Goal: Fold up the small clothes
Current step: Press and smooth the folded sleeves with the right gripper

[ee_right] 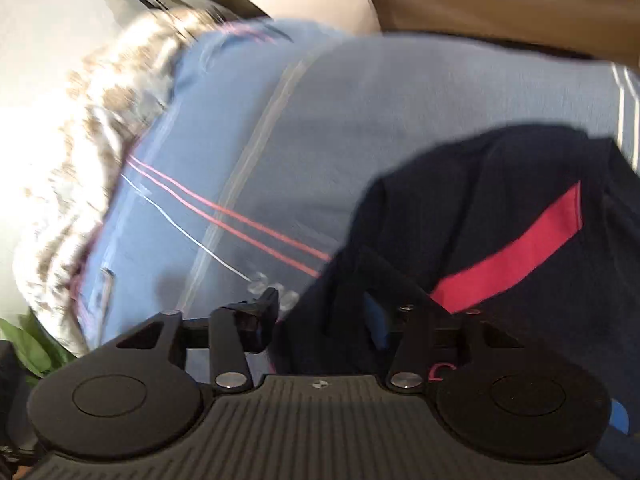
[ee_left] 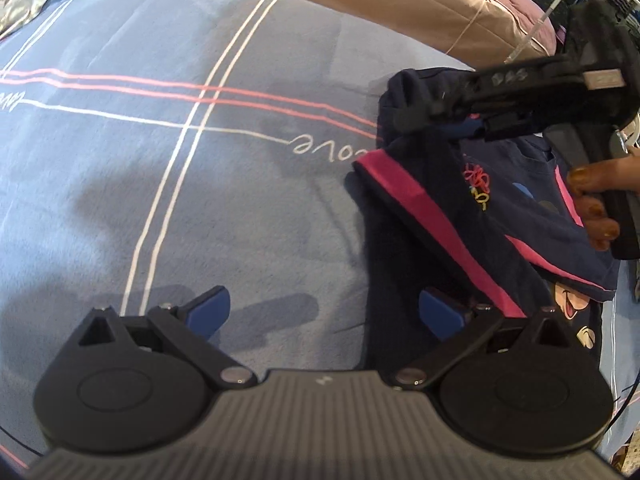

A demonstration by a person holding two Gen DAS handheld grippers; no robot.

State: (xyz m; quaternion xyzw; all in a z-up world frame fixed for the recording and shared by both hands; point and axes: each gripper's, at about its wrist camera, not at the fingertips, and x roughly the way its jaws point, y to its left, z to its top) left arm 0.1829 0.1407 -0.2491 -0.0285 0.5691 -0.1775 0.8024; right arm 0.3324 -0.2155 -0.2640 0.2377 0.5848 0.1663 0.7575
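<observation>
Left gripper (ee_left: 324, 312) gapes over soft navy garment (ee_left: 500, 208).

The blue bedsheet (ee_left: 240, 160) carried white cursive "love", upside down, ahead of the left gripper's fingers (ee_left: 216, 308). Faint markings on the right gripper (ee_left: 404, 118) were unreadable.

I see a small navy-blue knit garment with bright pink stripe panels (ee_left: 472, 216) lying on the bed, partly folded over itself, one pink-edged flap doubled across the body and a dark leg or sleeve part trailing toward me. A little multicoloured embroidered scribble (ee_left: 477, 182) sits on the upper layer, and a cartoon face print (ee_left: 570, 300) peeks out from under the folded edge (I cannot tell whether that is the same garment). From my right-hand camera the navy cloth (ee_right: 500, 208) is blurred, bunched and rumpled, its pink band running diagonally.
</observation>
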